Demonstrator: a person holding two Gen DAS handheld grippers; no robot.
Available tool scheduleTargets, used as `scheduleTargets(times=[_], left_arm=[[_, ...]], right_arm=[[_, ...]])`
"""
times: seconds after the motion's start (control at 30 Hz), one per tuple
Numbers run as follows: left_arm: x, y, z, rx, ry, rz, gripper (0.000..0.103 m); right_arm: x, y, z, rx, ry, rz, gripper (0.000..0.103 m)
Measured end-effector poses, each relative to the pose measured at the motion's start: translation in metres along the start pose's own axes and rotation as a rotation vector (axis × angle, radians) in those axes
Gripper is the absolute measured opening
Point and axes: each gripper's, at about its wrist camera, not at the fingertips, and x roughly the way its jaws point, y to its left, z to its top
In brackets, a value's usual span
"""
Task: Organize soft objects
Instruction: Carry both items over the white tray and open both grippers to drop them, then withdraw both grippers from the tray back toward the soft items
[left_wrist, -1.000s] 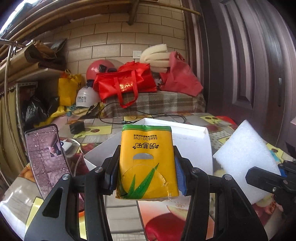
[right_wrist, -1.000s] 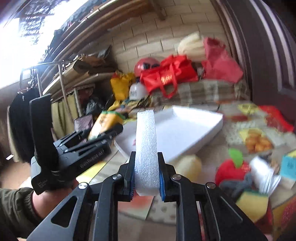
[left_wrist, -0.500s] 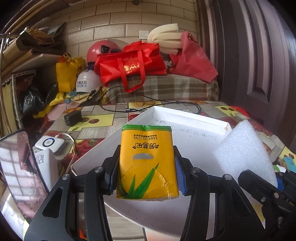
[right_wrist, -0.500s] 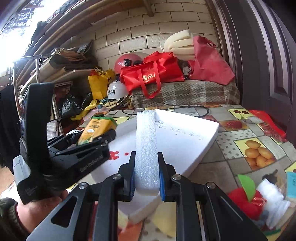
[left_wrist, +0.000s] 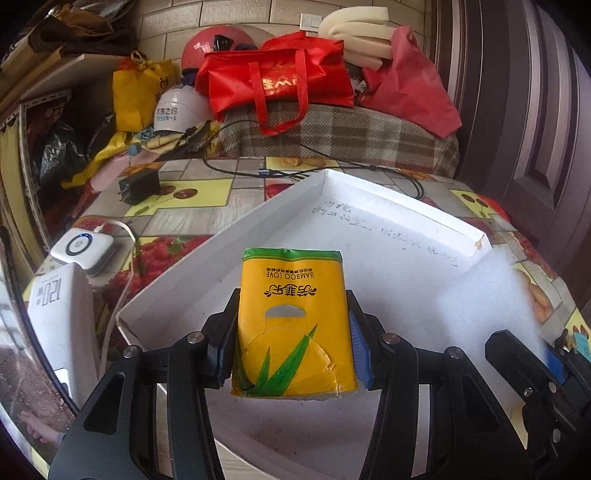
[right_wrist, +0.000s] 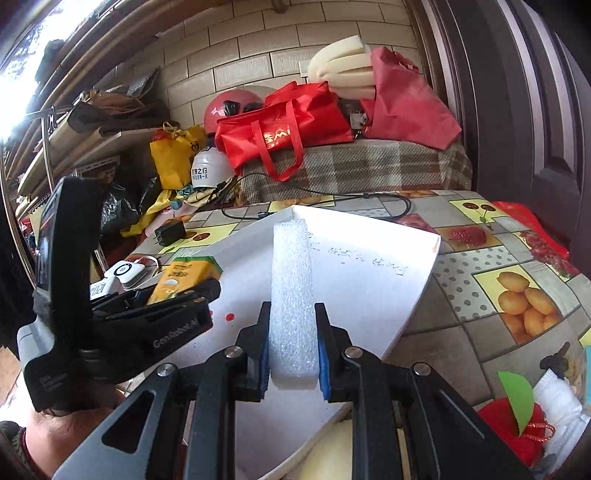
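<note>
My left gripper (left_wrist: 291, 339) is shut on a yellow tissue pack (left_wrist: 291, 321) with a green top edge, held over the near left part of a shallow white box (left_wrist: 388, 236). The pack also shows in the right wrist view (right_wrist: 184, 273). My right gripper (right_wrist: 291, 350) is shut on a white foam block (right_wrist: 291, 295), held upright over the box (right_wrist: 369, 280). The foam block shows at the right of the left wrist view (left_wrist: 491, 299), above the box's right side.
The box sits on a fruit-patterned tablecloth (right_wrist: 498, 266). A black charger (left_wrist: 138, 186), a white round-button device (left_wrist: 82, 245) and cables lie left of it. A red apple toy (right_wrist: 513, 432) and white items lie at the right. Red bags (left_wrist: 280, 81) and helmets stand behind.
Both grippers have moved forward and down over the white box, each keeping its load. The box now fills more of both views.
</note>
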Motion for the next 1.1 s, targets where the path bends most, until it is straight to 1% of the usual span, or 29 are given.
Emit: scheduleTargets(times=[0.03, 0.07, 0.1, 0.13, 0.2, 0.23, 0.4, 0.6, 0.67, 0.7, 0.77, 0.9, 1.0, 1.07, 1.1], left_arm=[[-0.002, 0.0, 0.0, 0.001, -0.011, 0.003, 0.069], [-0.005, 0.0, 0.0, 0.003, -0.024, 0.007, 0.09], [-0.008, 0.002, 0.0, -0.013, -0.044, 0.032, 0.095], [-0.01, 0.005, 0.0, -0.024, -0.054, 0.032, 0.1], [-0.013, 0.007, 0.0, -0.031, -0.065, 0.018, 0.102], [-0.014, 0.006, -0.001, -0.027, -0.072, 0.017, 0.103], [-0.031, 0.002, -0.004, -0.004, -0.16, 0.047, 0.103], [-0.037, 0.008, -0.004, -0.031, -0.194, 0.054, 0.103], [-0.036, 0.009, -0.004, -0.033, -0.194, 0.052, 0.103], [-0.037, 0.008, -0.005, -0.031, -0.194, 0.052, 0.103], [-0.038, 0.008, -0.005, -0.027, -0.201, 0.051, 0.103], [-0.044, 0.006, -0.008, -0.019, -0.232, 0.039, 0.103], [-0.049, 0.004, -0.01, -0.012, -0.253, 0.039, 0.103], [-0.052, 0.005, -0.011, -0.018, -0.267, 0.045, 0.103], [-0.054, 0.006, -0.012, -0.022, -0.268, 0.038, 0.103]], right_arm=[[-0.001, 0.001, 0.0, -0.001, -0.002, -0.012, 0.026], [-0.002, 0.001, 0.0, -0.002, -0.009, -0.021, 0.037], [-0.004, 0.001, 0.0, -0.003, -0.017, -0.035, 0.073], [-0.007, -0.003, 0.001, 0.016, -0.034, -0.065, 0.085], [-0.008, -0.009, 0.0, 0.044, -0.041, -0.034, 0.085], [-0.008, -0.01, 0.0, 0.051, -0.04, -0.034, 0.085], [-0.018, -0.006, 0.0, 0.04, -0.078, -0.055, 0.085], [-0.033, 0.0, -0.006, 0.013, -0.12, -0.066, 0.09], [-0.039, 0.003, -0.008, -0.003, -0.135, -0.058, 0.094], [-0.041, 0.005, -0.009, -0.008, -0.141, -0.058, 0.103], [-0.047, 0.008, -0.012, -0.017, -0.148, -0.041, 0.103], [-0.051, 0.014, -0.018, -0.039, -0.113, -0.046, 0.103], [-0.063, 0.024, -0.023, -0.085, -0.163, -0.072, 0.103], [-0.067, 0.028, -0.025, -0.105, -0.172, -0.078, 0.103], [-0.068, 0.028, -0.026, -0.107, -0.172, -0.064, 0.103]])
